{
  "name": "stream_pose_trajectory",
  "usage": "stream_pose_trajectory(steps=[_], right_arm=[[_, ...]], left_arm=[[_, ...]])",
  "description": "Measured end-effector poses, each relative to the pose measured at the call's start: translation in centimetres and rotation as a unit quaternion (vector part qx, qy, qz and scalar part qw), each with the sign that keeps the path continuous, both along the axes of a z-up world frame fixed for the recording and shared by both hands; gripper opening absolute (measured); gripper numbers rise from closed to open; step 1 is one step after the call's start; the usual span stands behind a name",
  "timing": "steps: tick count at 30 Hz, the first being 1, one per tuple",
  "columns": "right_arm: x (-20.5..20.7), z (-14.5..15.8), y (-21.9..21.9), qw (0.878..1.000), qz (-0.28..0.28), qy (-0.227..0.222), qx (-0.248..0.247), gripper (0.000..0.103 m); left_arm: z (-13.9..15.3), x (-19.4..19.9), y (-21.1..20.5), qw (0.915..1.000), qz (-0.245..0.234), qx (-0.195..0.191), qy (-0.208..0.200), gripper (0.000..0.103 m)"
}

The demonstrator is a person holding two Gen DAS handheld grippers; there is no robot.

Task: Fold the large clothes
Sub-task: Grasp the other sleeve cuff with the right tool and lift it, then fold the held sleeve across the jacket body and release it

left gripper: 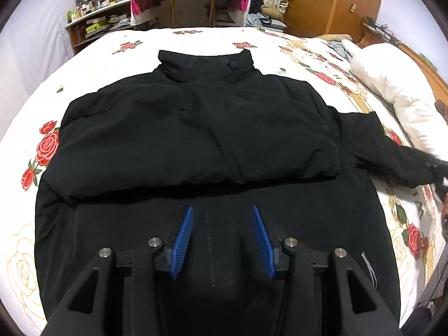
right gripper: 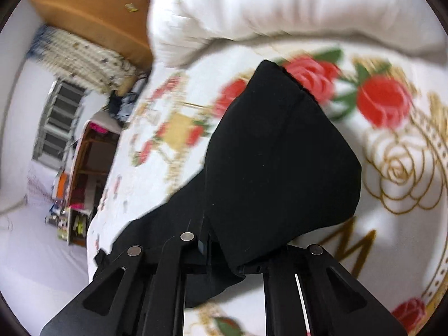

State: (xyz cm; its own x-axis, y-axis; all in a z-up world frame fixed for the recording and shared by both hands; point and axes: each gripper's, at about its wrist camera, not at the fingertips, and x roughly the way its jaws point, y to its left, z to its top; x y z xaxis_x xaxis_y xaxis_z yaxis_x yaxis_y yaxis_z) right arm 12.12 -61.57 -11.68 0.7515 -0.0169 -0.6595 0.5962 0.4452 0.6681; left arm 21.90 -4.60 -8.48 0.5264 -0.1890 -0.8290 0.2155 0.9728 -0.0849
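Observation:
A large black jacket (left gripper: 196,128) lies flat on the rose-print bedspread (left gripper: 44,145), collar at the far end. One sleeve is folded across its chest; the other sleeve (left gripper: 392,151) stretches out to the right. My left gripper (left gripper: 223,212) hovers open and empty over the jacket's lower half, blue fingers (left gripper: 182,240) apart. My right gripper (right gripper: 224,252) is shut on the end of the right sleeve (right gripper: 280,154), lifted off the bed; the cloth drapes over the fingertips and hides them. The right gripper also shows at the right edge of the left wrist view (left gripper: 439,168).
A white pillow (left gripper: 392,84) lies along the bed's right side, close to the held sleeve. A wooden wardrobe (left gripper: 330,0) stands at the far right. A desk (left gripper: 190,0) and cluttered shelves (left gripper: 92,19) stand beyond the bed's far end.

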Motion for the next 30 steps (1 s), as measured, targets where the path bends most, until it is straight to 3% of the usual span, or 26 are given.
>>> stream_pose_trajectory(steps=[6, 11, 15, 22, 27, 30], right_arm=[[2.4, 8.5, 4.4, 0.995, 0.064, -0.057, -0.059, 0.011], [5.5, 15.2, 10.9, 0.980, 0.139, -0.104, -0.096, 0.011], [8.5, 18.2, 17.2, 0.964, 0.209, -0.121, -0.109, 0.011], [13.3, 18.5, 29.6, 0.931, 0.324, -0.118, -0.118, 0.011], [16.7, 15.5, 38.3, 0.905, 0.396, -0.090, -0.125, 0.011], [18.8, 12.1, 42.8, 0.891, 0.430, -0.062, -0.130, 0.011]], left_arm=[[1.3, 0.0, 1.7, 0.9998, 0.013, -0.012, -0.009, 0.046], [2.2, 0.0, 3.7, 0.9992, 0.026, -0.024, -0.019, 0.046], [2.6, 0.1, 5.8, 0.9980, 0.045, -0.037, -0.024, 0.046], [2.4, -0.2, 9.4, 0.9950, 0.075, -0.060, -0.029, 0.046], [1.6, -0.3, 12.4, 0.9928, 0.094, -0.068, -0.031, 0.046], [0.7, -0.4, 13.9, 0.9919, 0.101, -0.072, -0.029, 0.046]])
